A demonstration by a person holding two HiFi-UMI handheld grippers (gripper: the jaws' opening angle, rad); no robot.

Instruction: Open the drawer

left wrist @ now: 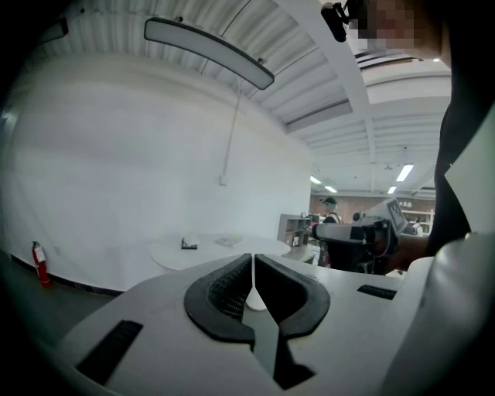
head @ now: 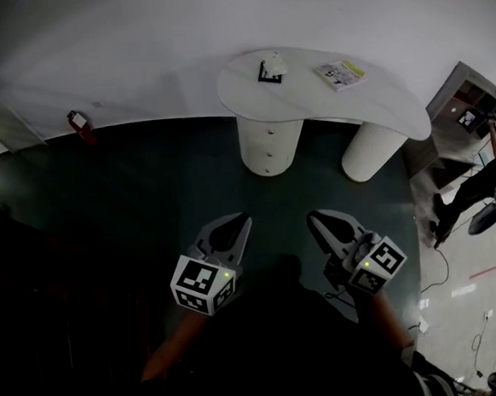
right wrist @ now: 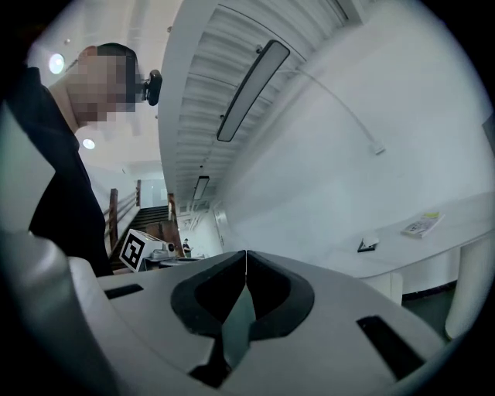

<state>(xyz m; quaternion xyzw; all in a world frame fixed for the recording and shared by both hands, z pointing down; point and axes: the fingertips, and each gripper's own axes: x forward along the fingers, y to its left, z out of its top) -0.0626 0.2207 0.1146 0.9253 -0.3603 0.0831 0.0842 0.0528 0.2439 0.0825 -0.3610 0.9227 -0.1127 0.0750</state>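
Note:
A white kidney-shaped table [head: 309, 103] stands on two round pedestals by the wall. The left pedestal [head: 270, 144] carries two small knobs one above the other, which look like drawer fronts. My left gripper [head: 244, 219] and my right gripper [head: 312, 218] hover side by side over the dark floor, well short of the table and touching nothing. Both are shut and empty. The left gripper view has the left gripper [left wrist: 253, 257] with its jaws together and the table [left wrist: 216, 249] far beyond. In the right gripper view the right gripper [right wrist: 246, 252] is likewise shut, with the table [right wrist: 433, 240] at the right.
On the table sit a small marker stand [head: 271, 69] and a booklet [head: 340, 74]. A red fire extinguisher [head: 77, 121] stands by the wall at the left. At the right are shelving [head: 472, 107], another person [head: 478, 183] and floor cables [head: 445, 258].

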